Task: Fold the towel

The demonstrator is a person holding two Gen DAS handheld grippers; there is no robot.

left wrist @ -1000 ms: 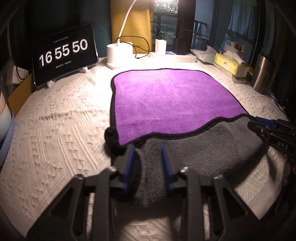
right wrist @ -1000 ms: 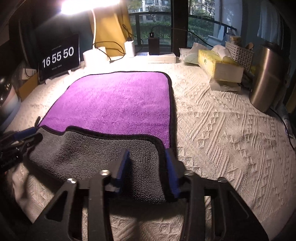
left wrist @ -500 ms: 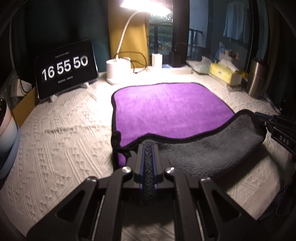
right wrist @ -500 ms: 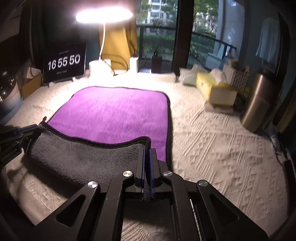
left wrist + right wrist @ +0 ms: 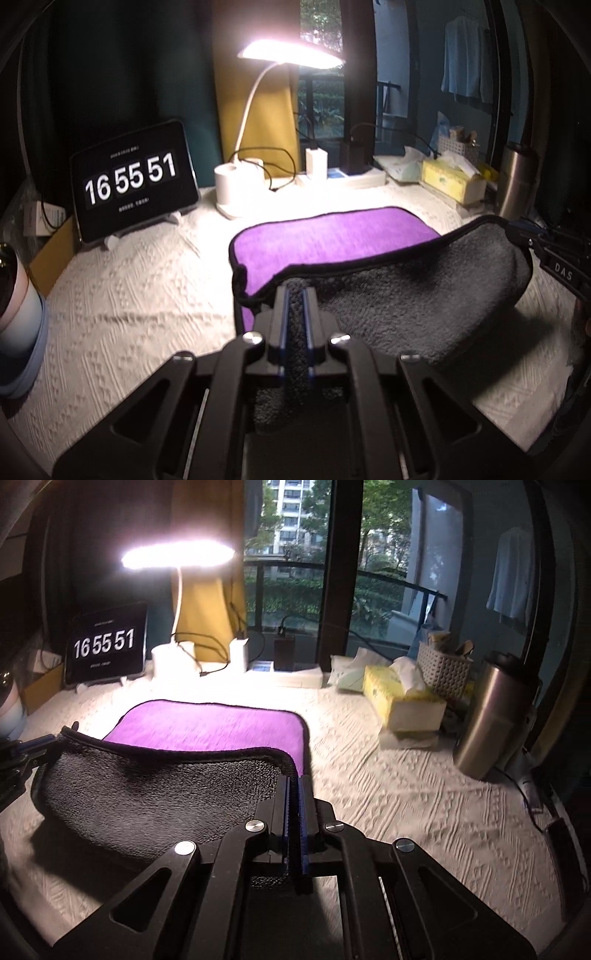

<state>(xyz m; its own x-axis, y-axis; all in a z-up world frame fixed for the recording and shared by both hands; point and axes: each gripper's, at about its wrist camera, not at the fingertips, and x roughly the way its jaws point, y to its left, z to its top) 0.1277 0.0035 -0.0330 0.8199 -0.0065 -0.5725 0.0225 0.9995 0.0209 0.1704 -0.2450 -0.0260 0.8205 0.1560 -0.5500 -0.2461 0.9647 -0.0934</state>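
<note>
The towel [image 5: 332, 236] is purple on top and grey underneath, with a black hem, and lies on the white textured tablecloth. My left gripper [image 5: 295, 295] is shut on the towel's near left corner. My right gripper [image 5: 294, 781] is shut on the near right corner. Both hold the near edge lifted off the table, so the grey underside [image 5: 155, 794] hangs between them and faces me. The far half of the towel [image 5: 210, 731] lies flat. The right gripper also shows at the right edge of the left wrist view [image 5: 524, 230].
At the back stand a tablet clock [image 5: 133, 181], a lit desk lamp [image 5: 240, 181], chargers and a power strip [image 5: 291, 675]. A yellow tissue box [image 5: 402, 701], a basket [image 5: 443, 668] and a steel flask [image 5: 487, 716] are on the right. A pink-blue cup [image 5: 18, 325] is at left.
Both grippers closed on the near corners of the towel, then lifted the near edge up off the table, exposing more of the grey underside.
</note>
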